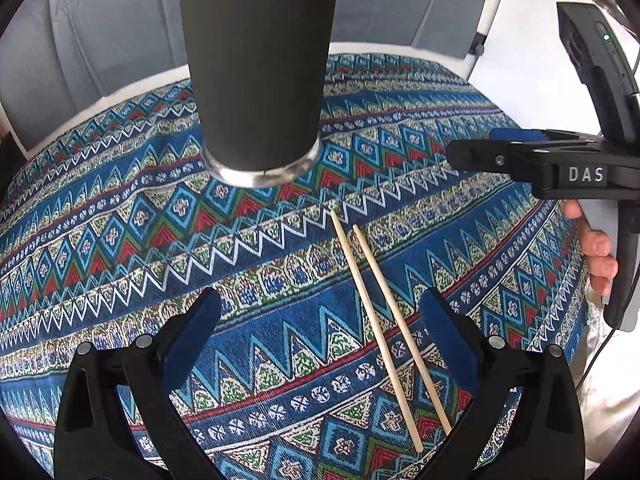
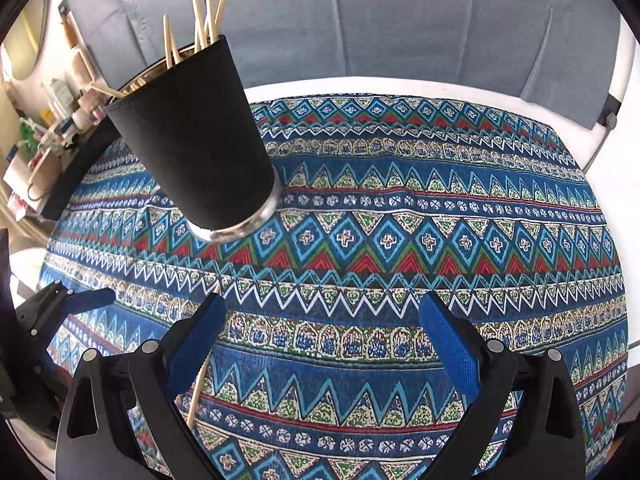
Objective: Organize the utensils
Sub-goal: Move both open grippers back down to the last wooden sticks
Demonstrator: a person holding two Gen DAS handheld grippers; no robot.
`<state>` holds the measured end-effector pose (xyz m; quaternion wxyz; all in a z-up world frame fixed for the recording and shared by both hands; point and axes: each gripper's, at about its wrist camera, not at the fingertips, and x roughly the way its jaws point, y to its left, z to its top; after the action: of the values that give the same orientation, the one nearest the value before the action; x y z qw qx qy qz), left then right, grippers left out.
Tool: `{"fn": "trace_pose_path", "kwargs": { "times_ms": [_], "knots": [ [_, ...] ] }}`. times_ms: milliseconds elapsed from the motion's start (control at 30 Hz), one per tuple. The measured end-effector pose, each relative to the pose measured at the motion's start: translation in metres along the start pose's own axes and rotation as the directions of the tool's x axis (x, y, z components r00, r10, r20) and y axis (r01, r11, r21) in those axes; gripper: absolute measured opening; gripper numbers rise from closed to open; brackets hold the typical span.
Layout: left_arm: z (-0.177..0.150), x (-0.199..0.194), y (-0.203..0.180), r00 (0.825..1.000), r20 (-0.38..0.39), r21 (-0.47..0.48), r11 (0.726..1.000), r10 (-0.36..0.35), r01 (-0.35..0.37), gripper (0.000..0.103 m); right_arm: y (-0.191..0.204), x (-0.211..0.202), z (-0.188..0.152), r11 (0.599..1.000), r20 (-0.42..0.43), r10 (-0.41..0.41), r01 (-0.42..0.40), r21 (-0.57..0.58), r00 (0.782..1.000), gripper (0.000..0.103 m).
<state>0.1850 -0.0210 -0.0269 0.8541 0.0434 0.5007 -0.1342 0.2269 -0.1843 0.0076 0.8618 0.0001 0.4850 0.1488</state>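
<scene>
Left gripper (image 1: 320, 332) jaws wide, chopsticks (image 1: 384, 320) between

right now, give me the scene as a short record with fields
holder: black-sleeved metal cup, upright on the cloth, wooden chopsticks inside
loose: two wooden chopsticks lying side by side on the patterned blue tablecloth
left hand-held gripper: open, empty, above the loose pair
right hand-held gripper: open, empty
</scene>
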Motion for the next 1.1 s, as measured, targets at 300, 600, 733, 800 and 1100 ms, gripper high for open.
{"fn": "trace_pose_path", "kwargs": {
  "times_ms": [300,600,733,800,1100],
  "knots": [
    [-0.005,0.029,-0.008,0.99,-0.14,0.001,1.0,0.016,-0.016,0.097,0.012,0.019,-0.014,0.996,-0.098,-0.019,0.011,-0.084,0.995,0.093],
    [-0.001,0.04,-0.011,0.986,-0.165,0.025,0.999,0.036,-0.033,0.097,0.021,0.039,-0.025,0.995,-0.178,-0.019,0.001,-0.104,0.984,0.093],
    [0.001,0.042,-0.011,0.985,-0.167,0.043,0.998,0.048,-0.041,0.097,0.02,0.043,-0.025,0.997,-0.203,0.007,-0.023,-0.079,0.979,0.093],
    [0.0,0.043,-0.013,0.983,-0.171,0.064,0.996,0.064,-0.054,0.097,0.021,0.046,-0.024,0.997,-0.213,0.007,-0.023,-0.071,0.977,0.093],
    [-0.004,0.039,0.009,0.981,-0.152,0.033,0.993,0.121,-0.117,0.099,0.049,0.064,-0.026,0.996,-0.272,0.003,-0.027,-0.083,0.962,0.093]
  ]
}}
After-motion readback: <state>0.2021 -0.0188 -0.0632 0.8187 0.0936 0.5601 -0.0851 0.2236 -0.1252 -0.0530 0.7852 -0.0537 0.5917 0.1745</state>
